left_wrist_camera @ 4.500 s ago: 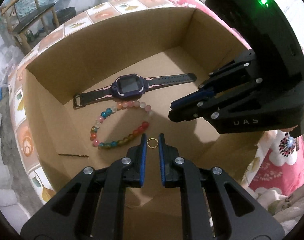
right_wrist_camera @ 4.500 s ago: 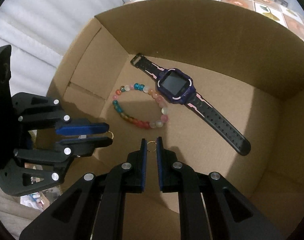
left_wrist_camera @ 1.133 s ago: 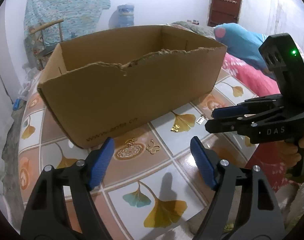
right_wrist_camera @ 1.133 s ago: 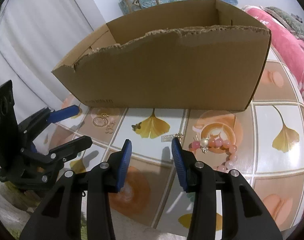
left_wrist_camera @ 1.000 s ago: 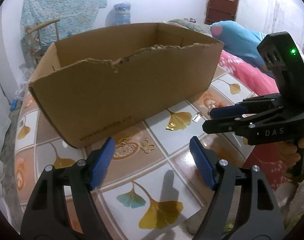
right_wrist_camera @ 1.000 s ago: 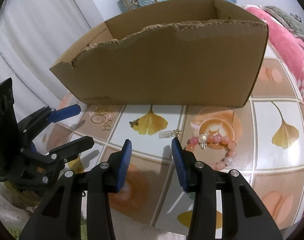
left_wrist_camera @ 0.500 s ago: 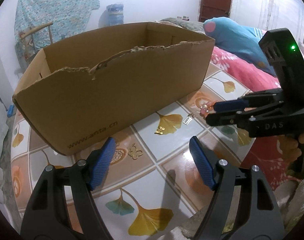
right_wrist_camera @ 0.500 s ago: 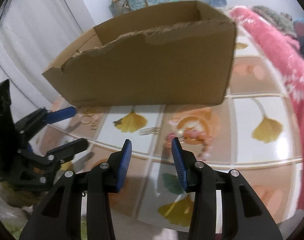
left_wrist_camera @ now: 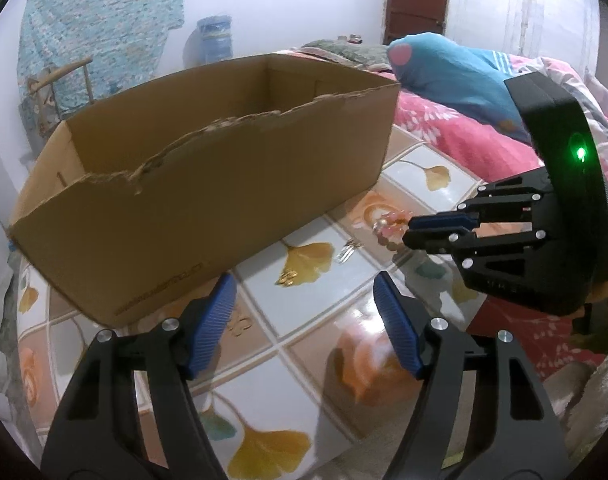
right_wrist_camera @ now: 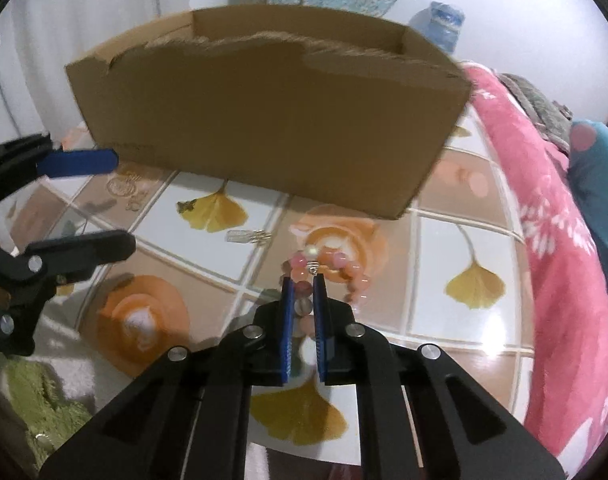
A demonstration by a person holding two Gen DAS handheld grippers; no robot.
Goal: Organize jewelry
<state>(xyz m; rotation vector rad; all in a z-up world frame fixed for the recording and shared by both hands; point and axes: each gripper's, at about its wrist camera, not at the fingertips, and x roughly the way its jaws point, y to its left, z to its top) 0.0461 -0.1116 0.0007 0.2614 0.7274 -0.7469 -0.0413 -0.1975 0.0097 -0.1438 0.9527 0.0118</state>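
Closing since half a second ago, the right gripper (right_wrist_camera: 302,280) now pinches the pink beaded bracelet (right_wrist_camera: 343,270). The left gripper (left_wrist_camera: 304,292) stays spread wide over the ginkgo-patterned tiled table (left_wrist_camera: 343,344), beside the brown cardboard box (left_wrist_camera: 208,200).

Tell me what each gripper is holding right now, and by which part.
Right gripper: shut on the pink bracelet, gripping its near bead arc, beside the charm. Left gripper: open, holding nothing.

Cardboard box (left_wrist_camera: 232,184): one line of dark print low on the near wall, too blurred to read. No other text legible.
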